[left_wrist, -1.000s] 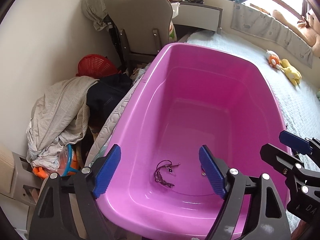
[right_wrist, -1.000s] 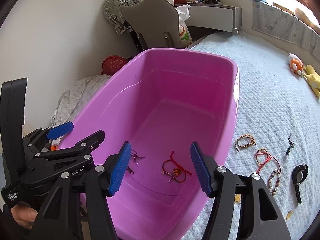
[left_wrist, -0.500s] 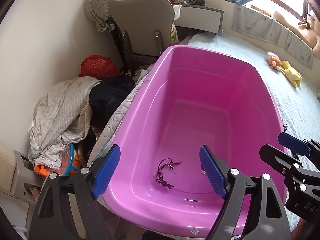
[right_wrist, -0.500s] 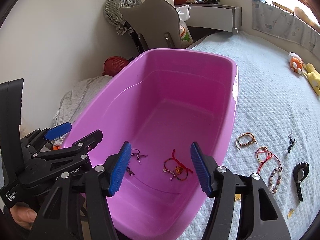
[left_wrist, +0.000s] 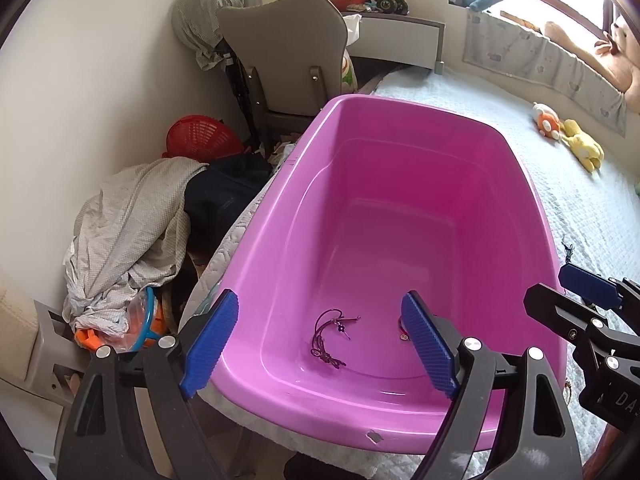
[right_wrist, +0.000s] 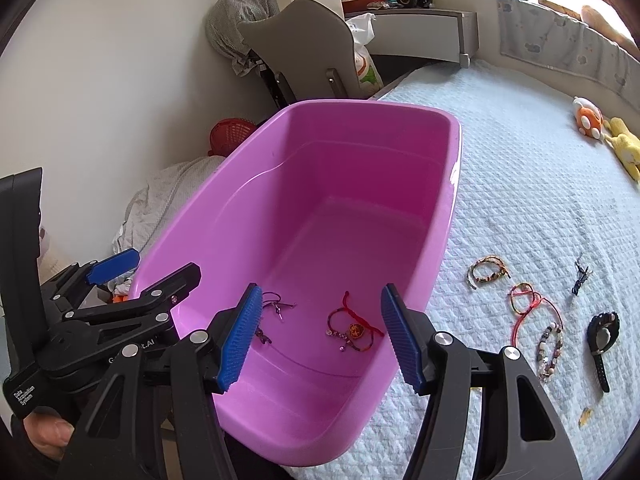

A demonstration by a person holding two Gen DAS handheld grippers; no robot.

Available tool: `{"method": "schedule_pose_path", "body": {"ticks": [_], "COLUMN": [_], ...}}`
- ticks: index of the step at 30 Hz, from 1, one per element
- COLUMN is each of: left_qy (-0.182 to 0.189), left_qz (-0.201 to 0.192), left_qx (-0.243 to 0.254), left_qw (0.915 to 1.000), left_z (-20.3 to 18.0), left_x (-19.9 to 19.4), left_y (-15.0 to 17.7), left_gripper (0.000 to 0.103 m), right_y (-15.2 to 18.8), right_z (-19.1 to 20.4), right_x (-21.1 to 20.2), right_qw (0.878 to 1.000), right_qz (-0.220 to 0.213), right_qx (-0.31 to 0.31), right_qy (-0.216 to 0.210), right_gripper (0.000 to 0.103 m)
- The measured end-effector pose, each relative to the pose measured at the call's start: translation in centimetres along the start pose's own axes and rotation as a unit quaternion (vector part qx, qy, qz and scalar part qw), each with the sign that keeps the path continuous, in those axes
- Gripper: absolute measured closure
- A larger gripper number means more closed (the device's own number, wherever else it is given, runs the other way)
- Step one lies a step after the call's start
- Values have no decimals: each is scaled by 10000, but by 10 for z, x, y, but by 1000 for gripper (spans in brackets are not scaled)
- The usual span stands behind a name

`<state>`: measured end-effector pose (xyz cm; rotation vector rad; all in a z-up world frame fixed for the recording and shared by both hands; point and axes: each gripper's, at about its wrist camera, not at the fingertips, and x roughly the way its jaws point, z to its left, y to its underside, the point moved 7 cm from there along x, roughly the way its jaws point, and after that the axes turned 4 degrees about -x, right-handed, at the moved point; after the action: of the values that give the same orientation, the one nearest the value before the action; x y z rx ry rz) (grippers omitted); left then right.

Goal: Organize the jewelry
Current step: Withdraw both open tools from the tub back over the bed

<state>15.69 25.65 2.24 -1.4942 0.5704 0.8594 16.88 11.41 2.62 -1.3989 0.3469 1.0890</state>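
Observation:
A pink plastic tub (left_wrist: 256, 248) (right_wrist: 192, 216) sits on the bed's left edge. On its floor lie a dark purple cord bracelet (left_wrist: 330, 336) (right_wrist: 276, 306) and a red cord bracelet with charms (right_wrist: 352, 330). My left gripper (left_wrist: 320, 344) is open and empty above the tub's near end. My right gripper (right_wrist: 320, 334) is open and empty, also above the near end. On the bedspread right of the tub lie a braided bracelet (right_wrist: 486, 270), a red-and-yellow cord bracelet (right_wrist: 528, 302), a beaded bracelet (right_wrist: 550, 350), a black watch (right_wrist: 602, 336) and a small dark item (right_wrist: 580, 276).
The white quilted bed (right_wrist: 520, 168) stretches right and back, with plush toys (right_wrist: 600, 128) at the far side. Left of the tub on the floor are piled clothes (left_wrist: 128, 232), a red basket (left_wrist: 200, 136) and a grey chair (left_wrist: 284, 52).
Both grippers have drawn back and up a little from the tub, so more of its near rim shows. Both stay open. The bracelets in the tub have not moved.

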Motion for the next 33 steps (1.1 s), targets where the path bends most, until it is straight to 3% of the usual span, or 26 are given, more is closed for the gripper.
{"method": "schedule_pose_path", "body": {"ticks": [15,33], "left_qy": [-66,157], "left_qz": [-92,-108], "left_qx": [90,225], "left_qw": [9999,9996], "left_z": [-21,-70], "left_x": [-23,-42], "left_y": [16,45], "left_gripper": [19,18], "right_y": [25,69], "right_z": [-19,-72], "right_x": [-26,-80], "right_qw": [9998,9977], "right_qz": [-102,-465], "right_qx": [150,491], "right_qy": [-55,46], "right_gripper": [44,44]}}
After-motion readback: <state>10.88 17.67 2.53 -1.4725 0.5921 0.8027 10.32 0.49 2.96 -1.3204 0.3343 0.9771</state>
